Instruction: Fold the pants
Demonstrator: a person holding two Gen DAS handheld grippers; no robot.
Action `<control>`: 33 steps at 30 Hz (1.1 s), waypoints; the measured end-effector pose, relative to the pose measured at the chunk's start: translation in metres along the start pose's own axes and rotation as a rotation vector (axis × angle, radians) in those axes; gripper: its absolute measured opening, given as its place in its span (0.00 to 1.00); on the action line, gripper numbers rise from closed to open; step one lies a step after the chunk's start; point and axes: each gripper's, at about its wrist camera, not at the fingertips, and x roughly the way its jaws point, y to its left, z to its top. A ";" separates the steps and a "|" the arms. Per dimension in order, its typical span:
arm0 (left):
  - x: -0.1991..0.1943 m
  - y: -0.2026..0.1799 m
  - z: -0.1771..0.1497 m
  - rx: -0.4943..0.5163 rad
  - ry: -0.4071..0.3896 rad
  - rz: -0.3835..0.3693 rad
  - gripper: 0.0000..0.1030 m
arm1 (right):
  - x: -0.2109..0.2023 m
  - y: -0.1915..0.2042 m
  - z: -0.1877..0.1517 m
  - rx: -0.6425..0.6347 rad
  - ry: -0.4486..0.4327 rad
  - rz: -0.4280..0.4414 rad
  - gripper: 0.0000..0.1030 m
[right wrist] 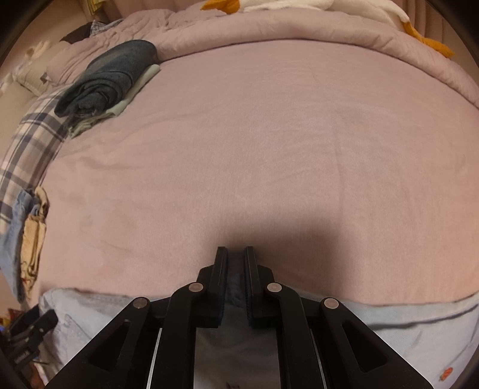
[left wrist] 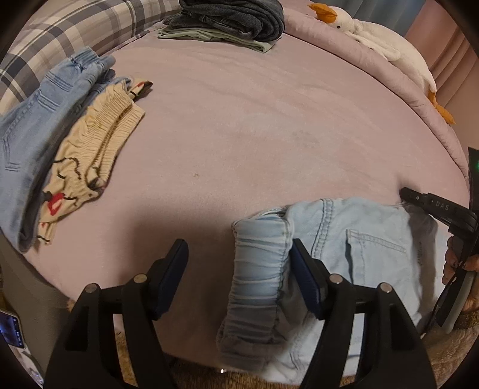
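Observation:
Light blue denim pants (left wrist: pixel 344 239) lie on the pink bed sheet at the near edge, with the elastic waistband (left wrist: pixel 257 269) bunched up. My left gripper (left wrist: pixel 239 251) is open, its jaws wide apart with the waistband between them, right finger against the cloth. My right gripper (right wrist: pixel 235 254) is shut on a fold of the same pants (right wrist: pixel 89 308), which spread across the bottom of the right wrist view. The right gripper also shows at the right of the left wrist view (left wrist: pixel 419 200), resting on the pants' far edge.
A pile of blue jeans (left wrist: pixel 33 128) and cream printed shorts (left wrist: pixel 98 134) lies at the left. Folded dark and green clothes (left wrist: pixel 227 21) sit at the back. A white plush goose (left wrist: pixel 374 36) lies on the rolled quilt at the back right. A plaid pillow (right wrist: pixel 30 149) lies at the left.

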 end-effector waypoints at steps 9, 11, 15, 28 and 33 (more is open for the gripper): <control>-0.057 -0.012 0.013 0.013 -0.134 0.010 0.80 | -0.080 -0.067 -0.029 0.150 -0.168 -0.058 0.60; -0.067 -0.020 0.015 0.031 -0.167 0.016 0.80 | -0.094 -0.092 -0.040 0.219 -0.185 -0.068 0.61; -0.076 -0.037 0.023 0.032 -0.204 -0.034 0.82 | -0.110 -0.143 -0.065 0.380 -0.199 -0.137 0.62; -0.039 -0.162 0.026 0.274 -0.084 -0.262 0.79 | -0.124 -0.200 -0.114 0.589 -0.218 -0.228 0.62; -0.008 -0.195 0.017 0.321 -0.012 -0.317 0.56 | -0.132 -0.223 -0.131 0.640 -0.212 -0.257 0.62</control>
